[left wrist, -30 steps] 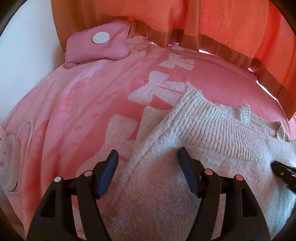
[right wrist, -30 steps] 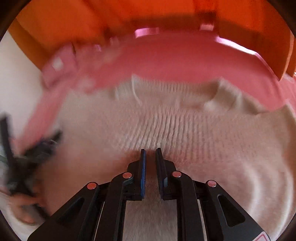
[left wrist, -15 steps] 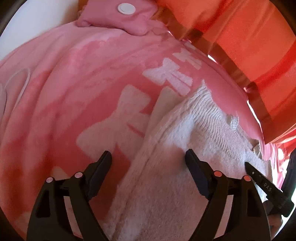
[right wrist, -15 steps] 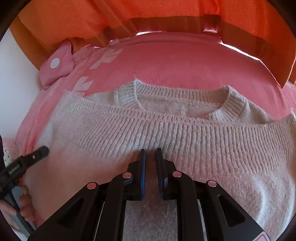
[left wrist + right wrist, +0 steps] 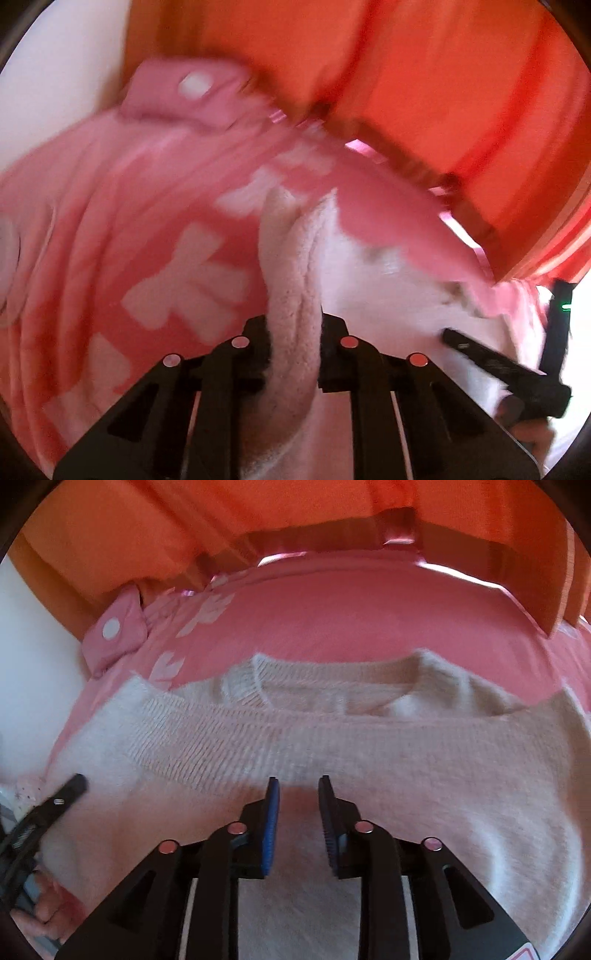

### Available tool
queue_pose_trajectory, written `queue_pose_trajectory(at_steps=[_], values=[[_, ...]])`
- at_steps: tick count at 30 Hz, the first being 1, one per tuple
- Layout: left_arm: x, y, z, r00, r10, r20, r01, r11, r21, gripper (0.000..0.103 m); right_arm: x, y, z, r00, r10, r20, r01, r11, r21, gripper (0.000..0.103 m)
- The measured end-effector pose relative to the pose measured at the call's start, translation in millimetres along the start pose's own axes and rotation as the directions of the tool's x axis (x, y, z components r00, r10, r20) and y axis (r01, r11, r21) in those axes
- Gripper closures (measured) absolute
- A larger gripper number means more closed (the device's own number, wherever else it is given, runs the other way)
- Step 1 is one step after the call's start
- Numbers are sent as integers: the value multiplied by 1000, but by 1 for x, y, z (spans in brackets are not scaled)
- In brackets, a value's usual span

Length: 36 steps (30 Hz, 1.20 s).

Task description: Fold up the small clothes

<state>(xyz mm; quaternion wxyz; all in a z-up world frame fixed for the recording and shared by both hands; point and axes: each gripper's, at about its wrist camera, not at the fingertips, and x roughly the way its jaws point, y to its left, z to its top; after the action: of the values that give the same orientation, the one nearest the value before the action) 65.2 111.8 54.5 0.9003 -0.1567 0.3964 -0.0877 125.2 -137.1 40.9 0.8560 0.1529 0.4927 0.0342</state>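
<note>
left gripper: just closed, pinching fuzzy cream knit sweater | right gripper: just parting, nothing between | fleecy pink blanket

This looks like a bedroom in a home. The work surface is a soft pink fleece blanket with a white bow pattern, spread like bedding and sagging into folds rather than lying flat like a table top. Along its far edge hang orange curtains with a darker band, daylight showing through the gap beneath them. At the blanket's far left corner rests a small pink plush cushion with a white round button, and a plain white wall stands beside it. A fluffy cream knitted sweater lies on the blanket
</note>
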Motion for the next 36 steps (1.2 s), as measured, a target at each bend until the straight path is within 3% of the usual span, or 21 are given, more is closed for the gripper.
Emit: queue_pose_trajectory(at_steps=[4, 8, 10, 15, 17, 19, 20, 21, 24, 26, 30, 32, 36], values=[[-35, -71, 9, 993, -99, 58, 92, 990, 109, 90, -41, -44, -9, 998, 13, 65, -20, 994, 106, 74], [-42, -152, -1, 979, -201, 43, 189, 961, 200, 90, -82, -93, -23, 989, 2, 150, -35, 975, 220, 66], [-34, -184, -14, 978, -209, 20, 199, 952, 233, 90, -96, -120, -31, 985, -18, 173, -33, 957, 287, 66], [23, -237, -62, 985, -135, -111, 164, 936, 311, 84, -106, -156, -45, 984, -26, 176, -44, 923, 383, 64], [26, -238, -78, 966, -194, -172, 238, 929, 283, 84, -109, -161, -46, 983, -5, 183, -69, 917, 392, 64], [10, -236, -85, 958, -232, -172, 273, 922, 277, 66, -113, -162, -46, 979, 33, 201, -109, 918, 381, 62], [-9, -233, -87, 959, -244, -144, 277, 915, 293, 47, -115, -160, -46, 976, 58, 211, -135, 918, 372, 57], [-24, -228, -87, 959, -259, -116, 282, 910, 304, 33, -116, -158, -47, 972, 86, 218, -162, 919, 360, 54], [-73, -206, -85, 956, -292, -28, 282, 890, 359, 20, -115, -150, -44, 956, 201, 215, -265, 907, 328, 41], [-86, -186, -88, 968, -249, -7, 233, 893, 385, 19, -108, -145, -45, 941, 281, 190, -331, 887, 323, 32], [-80, -144, -107, 993, -120, -13, 114, 905, 411, 18, -81, -131, -45, 911, 405, 81, -405, 837, 368, 30], [-69, -127, -125, 998, -43, -45, 58, 907, 416, 19, -69, -119, -47, 903, 429, 26, -406, 833, 376, 30], [-47, -111, -144, 996, 7, -87, 28, 917, 397, 19, -63, -95, -47, 896, 443, -23, -413, 850, 326, 30]])
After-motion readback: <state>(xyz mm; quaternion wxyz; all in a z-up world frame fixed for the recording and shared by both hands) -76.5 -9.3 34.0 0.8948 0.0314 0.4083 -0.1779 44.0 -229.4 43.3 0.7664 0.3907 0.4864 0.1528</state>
